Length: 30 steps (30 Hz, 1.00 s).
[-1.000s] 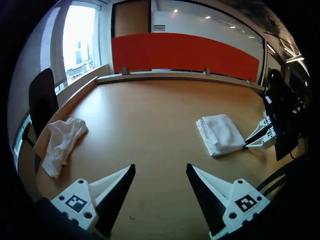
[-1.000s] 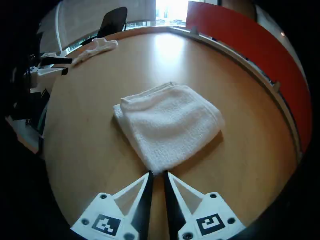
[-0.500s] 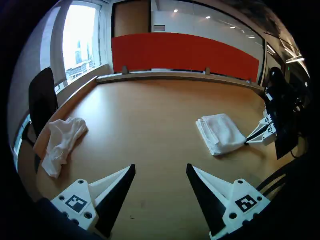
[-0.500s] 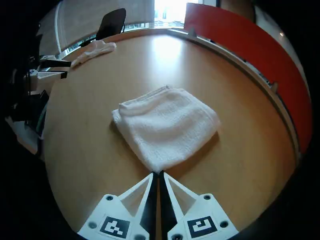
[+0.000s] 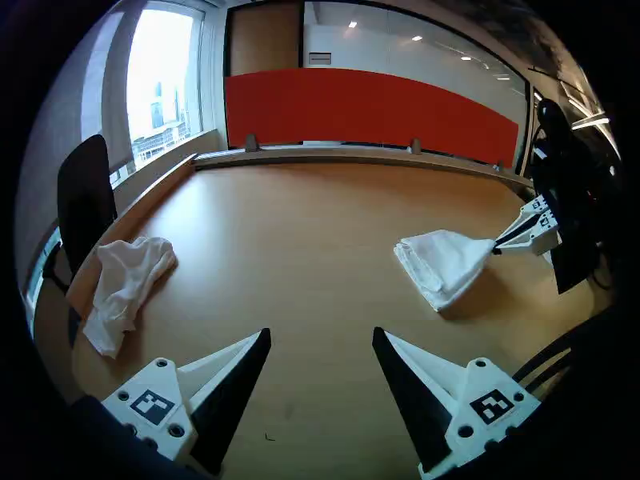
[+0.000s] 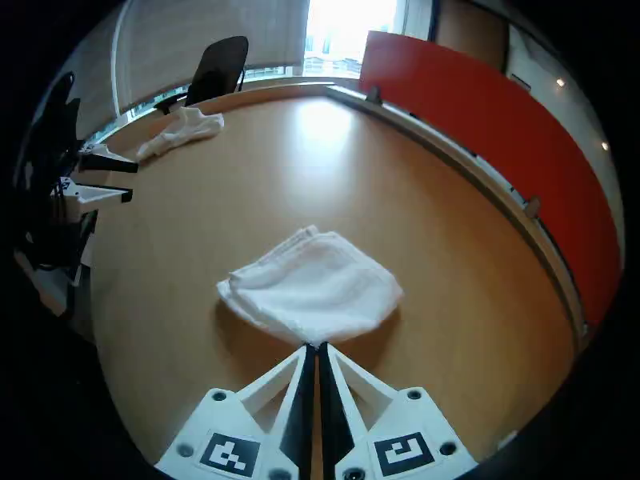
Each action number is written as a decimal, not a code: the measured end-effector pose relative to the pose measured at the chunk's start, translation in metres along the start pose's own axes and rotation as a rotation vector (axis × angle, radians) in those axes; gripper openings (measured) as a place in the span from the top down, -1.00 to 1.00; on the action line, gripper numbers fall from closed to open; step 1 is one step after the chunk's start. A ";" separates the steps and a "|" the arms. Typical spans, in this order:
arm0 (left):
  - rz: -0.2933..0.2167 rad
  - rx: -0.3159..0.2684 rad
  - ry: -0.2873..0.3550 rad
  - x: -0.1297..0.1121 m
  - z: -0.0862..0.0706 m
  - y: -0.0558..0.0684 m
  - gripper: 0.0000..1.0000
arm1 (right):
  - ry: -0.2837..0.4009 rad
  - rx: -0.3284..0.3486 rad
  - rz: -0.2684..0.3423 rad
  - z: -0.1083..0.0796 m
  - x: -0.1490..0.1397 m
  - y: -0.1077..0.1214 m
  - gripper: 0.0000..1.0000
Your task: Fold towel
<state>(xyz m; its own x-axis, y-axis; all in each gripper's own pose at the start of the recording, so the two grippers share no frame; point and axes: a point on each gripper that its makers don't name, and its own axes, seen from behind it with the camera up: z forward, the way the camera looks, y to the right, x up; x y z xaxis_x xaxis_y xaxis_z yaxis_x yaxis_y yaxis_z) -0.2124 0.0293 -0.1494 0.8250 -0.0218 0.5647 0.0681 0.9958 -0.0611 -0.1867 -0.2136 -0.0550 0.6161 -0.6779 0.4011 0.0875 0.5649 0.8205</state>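
The right tool [image 6: 318, 349] has its two fingers drawn together, with almost no gap between them, clamped on the nearest corner of the folded towel [image 6: 314, 286]; the white towel spreads away from the fingertips straight ahead, a squarish pad of several layers, its stacked edges showing on the side ahead and to the left of the tool; in the left gripper view the right tool [image 5: 524, 234] holds that corner clear of the bench [image 5: 320, 224], so that the folded towel [image 5: 442, 260] slopes down from the fingertips to its far part, which rests on the wood, with a shadow beneath the raised side.

The left tool [image 5: 320, 332] has its fingers set wide apart, with nothing between them, over bare bench; the folded towel lies ahead and to the right of it, well apart; a crumpled cloth [image 5: 124, 280], also white, lies ahead and to the left, near the bench edge, with a dark chair [image 5: 84, 200] just beyond it.

From the right gripper view, the left tool [image 6: 132, 180] sits far to the left at the edge of the bench [image 6: 280, 184], fingers apart; the crumpled cloth [image 6: 180, 132] lies beyond it, ahead and to the left, before the chair [image 6: 216, 68]; a red panel [image 6: 496, 136] runs along the far edge, ahead and to the right; a bright window [image 6: 352, 28] stands straight ahead.
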 end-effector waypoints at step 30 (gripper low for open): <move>0.022 -0.031 0.047 0.023 -0.002 0.001 -0.89 | 0.164 -0.094 -0.106 -0.061 0.118 0.035 0.94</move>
<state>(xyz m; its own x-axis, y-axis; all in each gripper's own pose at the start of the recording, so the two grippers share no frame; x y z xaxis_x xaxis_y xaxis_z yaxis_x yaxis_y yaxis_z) -0.1925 0.0299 -0.1380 0.8520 -0.0047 0.5236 0.0664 0.9929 -0.0992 -0.0631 -0.2453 -0.0034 0.7179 -0.6548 0.2363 0.2270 0.5411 0.8098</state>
